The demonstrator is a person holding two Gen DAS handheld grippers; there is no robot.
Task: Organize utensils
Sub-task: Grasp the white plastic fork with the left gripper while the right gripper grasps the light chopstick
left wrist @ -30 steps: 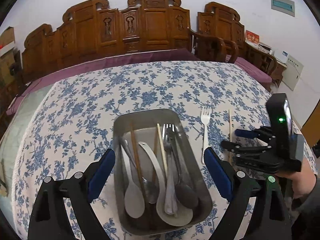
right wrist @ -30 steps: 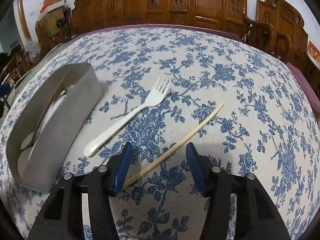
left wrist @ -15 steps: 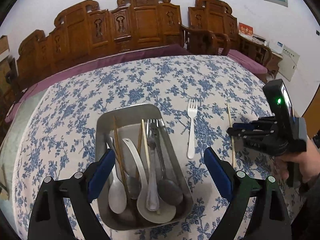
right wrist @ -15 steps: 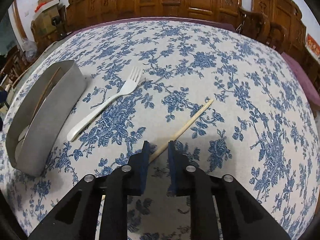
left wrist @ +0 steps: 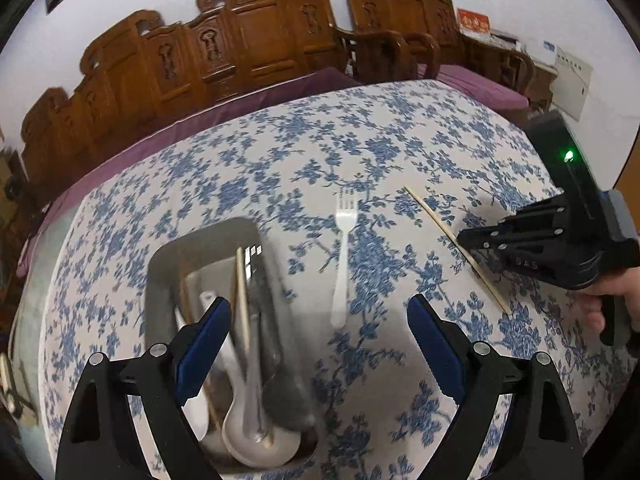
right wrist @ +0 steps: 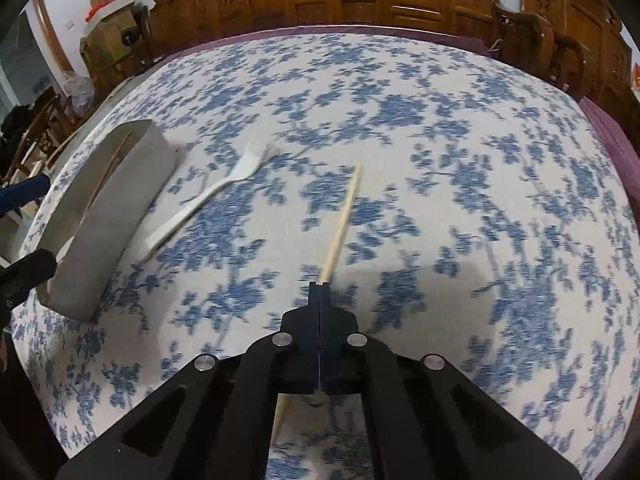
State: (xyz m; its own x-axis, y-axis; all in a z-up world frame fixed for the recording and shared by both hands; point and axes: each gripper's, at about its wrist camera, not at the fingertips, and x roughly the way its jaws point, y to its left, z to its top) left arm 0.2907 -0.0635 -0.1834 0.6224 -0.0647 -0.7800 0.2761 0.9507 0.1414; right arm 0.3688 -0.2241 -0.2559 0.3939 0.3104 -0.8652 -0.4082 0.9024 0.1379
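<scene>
A bench (left wrist: pixel 280 152) draped in a blue-flowered cloth fills both views, with carved wooden seats (left wrist: pixel 248 40) behind it at twelve o'clock. A red sign (left wrist: pixel 474 22) on the far wall carries writing too small to read. In the left wrist view a metal tray (left wrist: pixel 160 264) sits at about seven o'clock, holding white spoons (left wrist: pixel 256 440), metal cutlery and chopsticks, blurred. A white fork (left wrist: pixel 343 264) lies on the cloth just right of the tray, tines toward twelve. Further right, at three o'clock, a single pale chopstick (left wrist: pixel 440 232) lies slantwise. The right tongs (left wrist: pixel 460 237) point steeply down at it from the right, a person's hand (left wrist: pixel 616 300) around the handle; in the right wrist view the right tongs (right wrist: pixel 320 286) are pinched together on the chopstick (right wrist: pixel 344 220), which runs out beyond the tips toward twelve. The left tongs (left wrist: pixel 320 344) stand wide, holding nothing, tilted down over the tray's right edge and the fork handle.
</scene>
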